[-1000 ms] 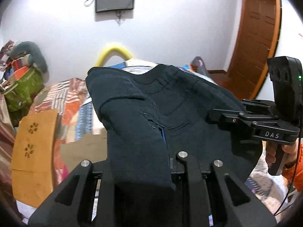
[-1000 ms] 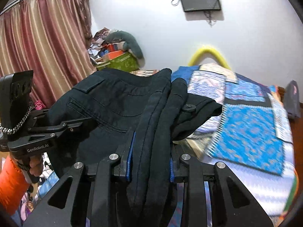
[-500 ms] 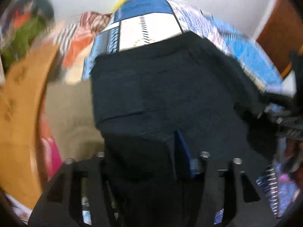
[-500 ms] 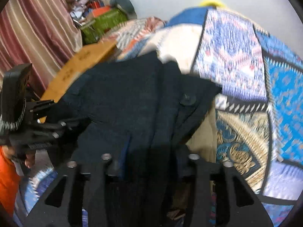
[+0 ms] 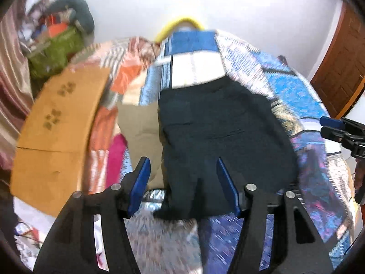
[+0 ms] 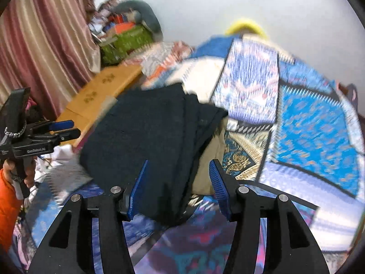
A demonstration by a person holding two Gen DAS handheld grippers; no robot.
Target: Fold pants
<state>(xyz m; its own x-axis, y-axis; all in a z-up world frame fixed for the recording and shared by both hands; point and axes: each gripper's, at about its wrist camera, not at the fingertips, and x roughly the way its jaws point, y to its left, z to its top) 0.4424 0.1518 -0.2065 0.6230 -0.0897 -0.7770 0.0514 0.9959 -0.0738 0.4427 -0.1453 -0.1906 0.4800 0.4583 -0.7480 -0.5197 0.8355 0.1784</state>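
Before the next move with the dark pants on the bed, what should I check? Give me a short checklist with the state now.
1. Left gripper open, fabric released: ok.
2. Right gripper open, fabric released: ok.
3. Dark pants lying folded on the patchwork bedspread: ok.
4. Fold edges aligned: not ok; layers splay apart along the side with the button.
5. Beige garment clear of the pants: not ok; it lies partly beneath them.
6. Fabric free of wrinkles: cannot tell; both views are blurred.
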